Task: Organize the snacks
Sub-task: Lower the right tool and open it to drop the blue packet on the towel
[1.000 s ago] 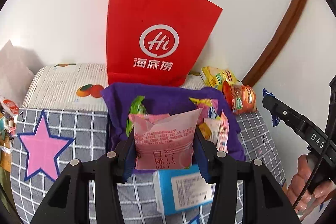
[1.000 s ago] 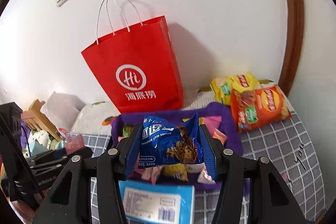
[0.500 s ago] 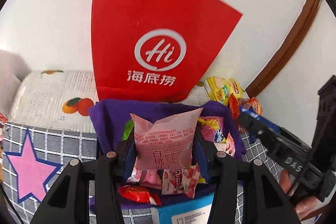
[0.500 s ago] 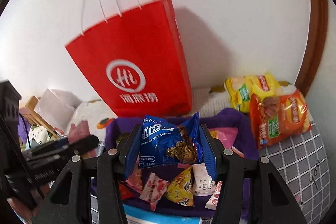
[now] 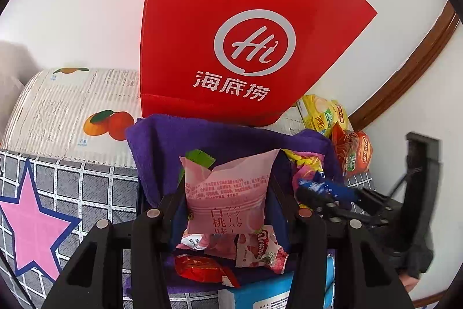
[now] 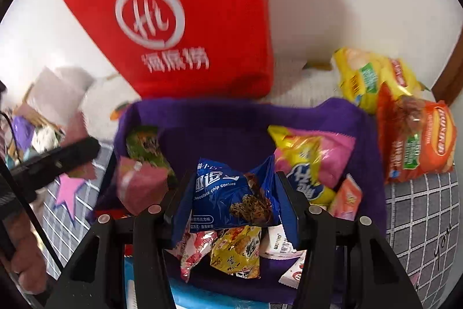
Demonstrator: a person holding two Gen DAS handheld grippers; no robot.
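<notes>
1. Currently, the left claw is clamped on a pink packet, a matte, pillow-shaped pouch with crimped ends, held above the purple bin.
2. The right claw is clamped on a blue cookie packet of glossy, crinkled foil, also above the bin.
3. The bin has soft, fuzzy fabric walls and contains loose small wrappers in red, yellow and pink.
4. A stiff red paper bag stands directly behind the bin, against the wall.
5. Two glossy chip bags, one yellow and one orange, lie right of the bin on the grey checked cloth.
</notes>
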